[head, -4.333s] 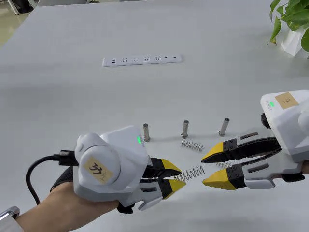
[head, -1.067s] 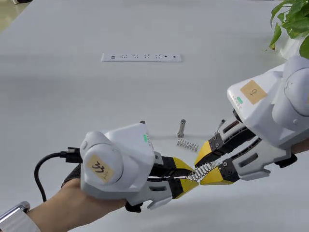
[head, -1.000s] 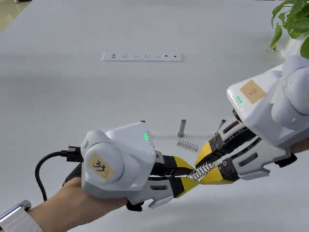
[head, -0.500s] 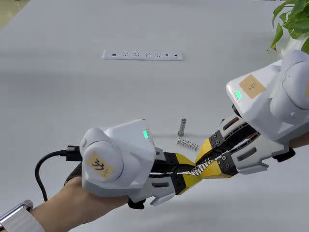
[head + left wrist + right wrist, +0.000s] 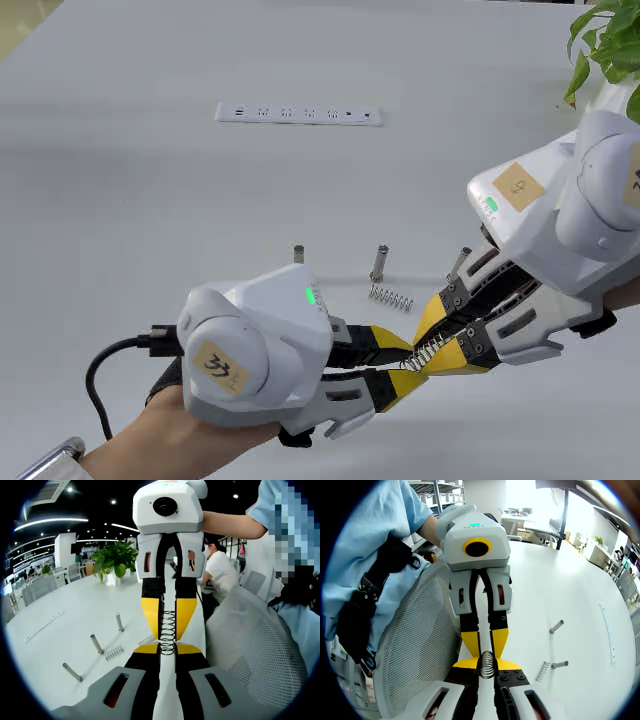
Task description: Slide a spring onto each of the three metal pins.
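**Over the worktop's near edge: one spring, two grips**

Above the near edge of the worktop (image 5: pixel 150 200), the left gripper (image 5: pixel 398 360) has its yellow tips pressed together on one end of a spring (image 5: pixel 428 346). The spring hangs in the air, clear of the surface. Facing it tip to tip, the right gripper (image 5: pixel 440 335) is also pinched on that spring, further along the coil. In the left gripper view the coil runs straight out from that view's own jaws and up between the opposite pair. In the right gripper view it shows end-on, seated between that gripper's tips.

This reads as a hand-over or re-grip. A spring pinched at its end blocks its own bore, so I judge the second grip is there to free one open end for a pin.

Just beyond the grippers, towards the middle of the worktop, the pins (image 5: pixel 380 262) stand upright in a row, well apart from each other. The left and middle ones are bare. The right one is partly hidden behind the right gripper, so I cannot tell whether it carries anything.

A loose spring (image 5: pixel 391 298) lies flat just in front of the middle pin. No pin visibly carries a spring, so the task looks barely begun.

Near the far edge lies a power strip (image 5: pixel 298 113). A plant (image 5: pixel 605 40) sits at the far right corner. Both are well clear of the work.
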Available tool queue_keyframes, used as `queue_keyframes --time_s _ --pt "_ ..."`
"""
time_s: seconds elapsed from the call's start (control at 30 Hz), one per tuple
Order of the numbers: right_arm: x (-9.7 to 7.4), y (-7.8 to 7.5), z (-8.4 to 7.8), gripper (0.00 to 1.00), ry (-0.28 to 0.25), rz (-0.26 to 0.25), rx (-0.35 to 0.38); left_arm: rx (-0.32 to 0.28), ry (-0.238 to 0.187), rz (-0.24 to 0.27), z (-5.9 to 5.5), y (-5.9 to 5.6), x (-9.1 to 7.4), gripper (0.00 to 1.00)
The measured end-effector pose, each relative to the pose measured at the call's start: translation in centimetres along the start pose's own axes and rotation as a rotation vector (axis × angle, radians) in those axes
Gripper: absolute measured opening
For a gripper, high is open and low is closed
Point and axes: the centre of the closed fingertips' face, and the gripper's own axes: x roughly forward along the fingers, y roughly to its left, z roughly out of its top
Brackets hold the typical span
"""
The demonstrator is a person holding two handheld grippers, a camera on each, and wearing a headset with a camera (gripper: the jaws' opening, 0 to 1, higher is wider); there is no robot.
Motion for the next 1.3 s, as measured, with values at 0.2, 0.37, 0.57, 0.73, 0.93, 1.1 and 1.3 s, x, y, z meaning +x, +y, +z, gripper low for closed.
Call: queue_keyframes --time_s 0.2,0.37,0.57,0.73,0.93,1.1,1.3 --pt "0.1 -0.1 0.1 0.06 0.003 0.000 -0.001 -0.029 -0.002 0.024 -0.3 0.4 -0.1 0.09" --pt "0.1 -0.5 -0.3 0.06 0.005 -0.010 0.003 -0.067 -0.006 0.078 -0.9 1.3 -0.6 0.25" --pt "0.2 -0.5 -0.5 0.06 0.013 -0.009 0.000 -0.101 0.030 0.152 -2.5 2.4 -1.3 0.42" --pt "0.2 -0.7 -0.6 0.06 0.022 -0.009 -0.001 -0.132 0.037 0.220 -3.3 3.5 -2.2 0.59" --pt "0.4 -0.9 -0.7 0.06 0.030 0.000 -0.010 -0.172 0.033 0.334 -4.2 5.3 -3.7 0.82" --pt "0.6 -1.2 -0.8 0.06 0.042 0.011 -0.018 -0.204 0.054 0.397 -5.2 6.3 -4.8 0.96" --pt "0.7 -1.4 -0.8 0.06 0.063 0.025 -0.034 -0.248 0.058 0.461 -6.0 7.3 -6.2 0.99"
